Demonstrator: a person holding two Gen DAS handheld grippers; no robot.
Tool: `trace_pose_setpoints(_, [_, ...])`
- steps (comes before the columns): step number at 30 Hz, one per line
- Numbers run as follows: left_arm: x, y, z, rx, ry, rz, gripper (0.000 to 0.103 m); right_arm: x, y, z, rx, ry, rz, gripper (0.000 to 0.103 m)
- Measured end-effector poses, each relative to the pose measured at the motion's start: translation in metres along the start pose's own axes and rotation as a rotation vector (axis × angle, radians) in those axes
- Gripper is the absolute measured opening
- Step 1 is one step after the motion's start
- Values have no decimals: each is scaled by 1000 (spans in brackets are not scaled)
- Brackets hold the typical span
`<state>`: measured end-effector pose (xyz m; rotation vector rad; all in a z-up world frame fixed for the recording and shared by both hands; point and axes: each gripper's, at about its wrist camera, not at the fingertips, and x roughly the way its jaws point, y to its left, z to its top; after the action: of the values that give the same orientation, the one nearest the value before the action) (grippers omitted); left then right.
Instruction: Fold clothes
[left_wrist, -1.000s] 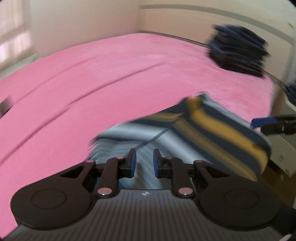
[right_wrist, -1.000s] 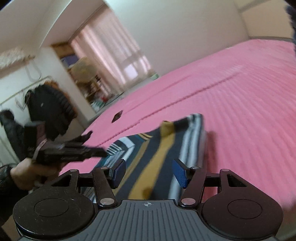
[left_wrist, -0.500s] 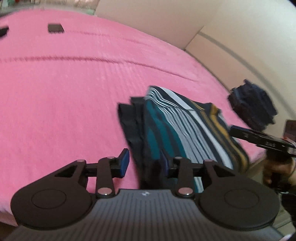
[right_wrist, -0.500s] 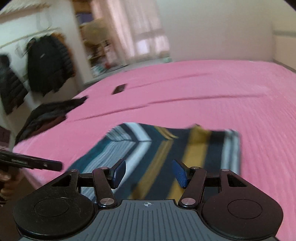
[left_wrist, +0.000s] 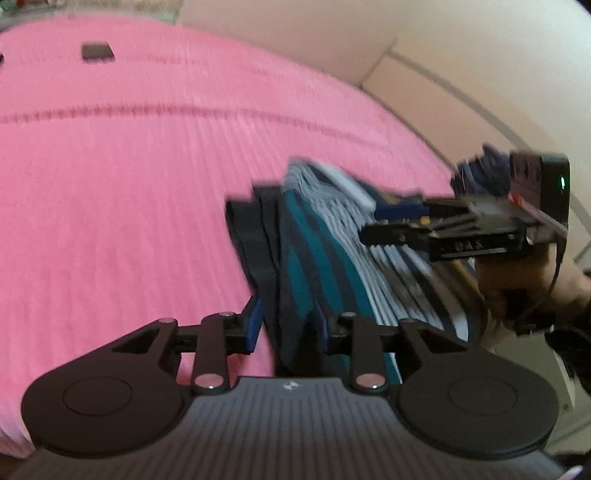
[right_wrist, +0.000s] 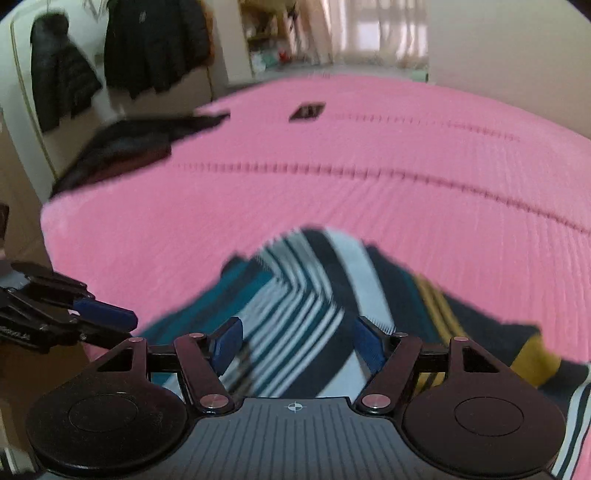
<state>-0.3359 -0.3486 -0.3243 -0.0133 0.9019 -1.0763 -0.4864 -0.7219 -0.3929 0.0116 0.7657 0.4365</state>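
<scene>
One striped garment (right_wrist: 303, 306) is lying doubled over in layers near the pink bed's (left_wrist: 110, 184) edge, the left claw (left_wrist: 286, 325) standing narrowly parted about its dark fold at 6 o'clock and the right claw (right_wrist: 295, 345) hovering wide above, so squaring up or stacking is seemingly remaining.

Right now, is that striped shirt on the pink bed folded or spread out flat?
Folded. The striped shirt lies as a compact stack with layered edges showing on the pink bed, its stripes meeting at an angle.
</scene>
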Motion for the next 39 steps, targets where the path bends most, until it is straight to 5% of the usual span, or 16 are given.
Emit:
trace_pose_setpoints(7, [42,7,47,20,-21,-24,30,6,-30,11,4,21,-40,69])
trace_pose_setpoints(16, [116,24,77,45,94,-44,36,22,-45,1,-74,37,-1,69])
trace_pose_setpoints(18, [121,20,76,67,96,-53,23,19,-49,-1,-69,26,6,69])
trace_pose_setpoints(22, [110,4,73,148,59,-34,15,3,-40,3,-84,13,-96,69])
trace_pose_setpoints(26, [96,-3,64,156,43,21,22,0,-54,-12,-35,10,-81,69])
trace_pose_setpoints(31, [68,-12,53,162,2,81,28,-62,-51,-16,31,-90,-118,69])
trace_pose_setpoints(36, [38,-23,40,168,-37,129,25,-81,-53,-81,161,-22,-129,69])
trace_pose_setpoints(39, [16,-43,20,255,-42,141,27,-104,-41,-101,198,-67,-170,69])
